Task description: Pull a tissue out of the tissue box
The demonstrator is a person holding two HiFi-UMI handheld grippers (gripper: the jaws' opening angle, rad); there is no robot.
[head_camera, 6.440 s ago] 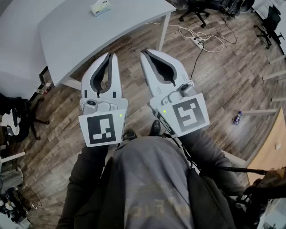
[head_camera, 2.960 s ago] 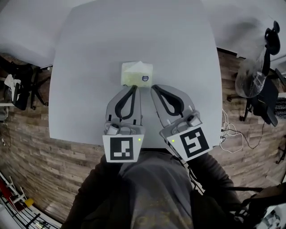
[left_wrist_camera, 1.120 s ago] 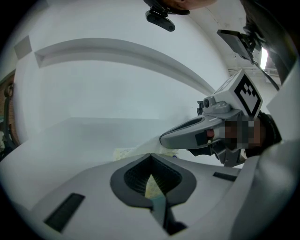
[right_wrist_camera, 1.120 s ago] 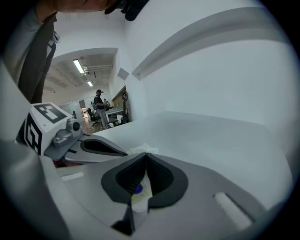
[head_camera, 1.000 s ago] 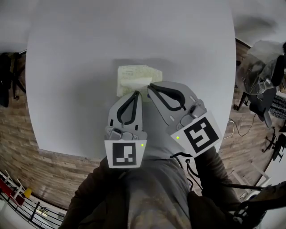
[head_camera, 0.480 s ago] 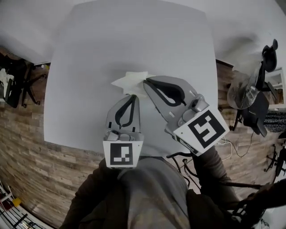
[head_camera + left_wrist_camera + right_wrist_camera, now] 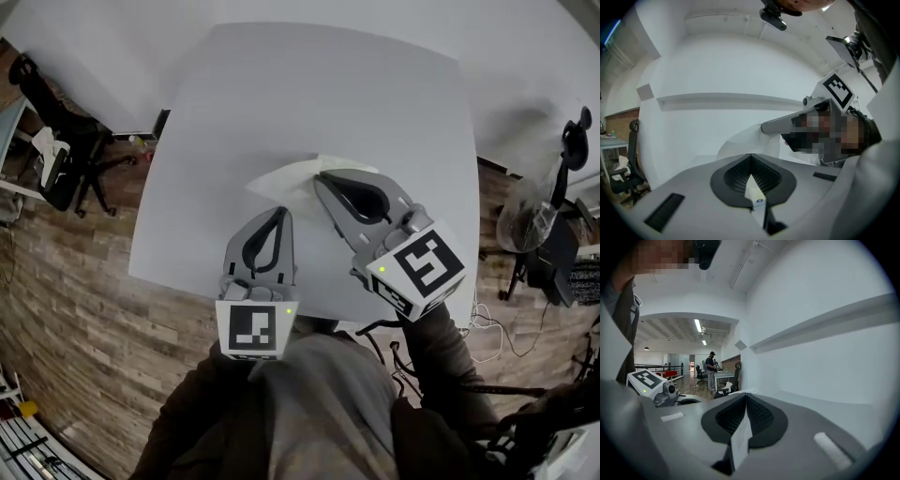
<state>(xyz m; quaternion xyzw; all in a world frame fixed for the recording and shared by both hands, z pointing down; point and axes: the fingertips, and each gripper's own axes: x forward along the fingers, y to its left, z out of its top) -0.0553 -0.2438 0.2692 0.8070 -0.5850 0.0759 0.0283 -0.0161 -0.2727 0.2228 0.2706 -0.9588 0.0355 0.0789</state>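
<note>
My right gripper (image 7: pixel 320 178) is shut on a white tissue (image 7: pixel 286 176), which spreads out to the left of its tips above the white table (image 7: pixel 281 84). In the right gripper view the tissue (image 7: pixel 739 441) hangs as a strip between the closed jaws (image 7: pixel 746 396). My left gripper (image 7: pixel 282 212) is just below and left, tips together. A pale yellow sliver of the tissue box (image 7: pixel 753 192) with a small round blue mark shows in the gap behind its tips (image 7: pixel 750 155); I cannot tell whether it touches the pads. The box is hidden in the head view.
A black office chair (image 7: pixel 58 131) stands left of the table on the wooden floor (image 7: pixel 75 281). Another chair (image 7: pixel 548 225) and cables are on the right. A white wall with a ledge (image 7: pixel 726 101) lies ahead. A person (image 7: pixel 710 369) stands far off.
Both grippers have risen. The tissue has come up out of the box and now hangs spread from the right gripper. The box, seen a second ago, is out of the head view.
</note>
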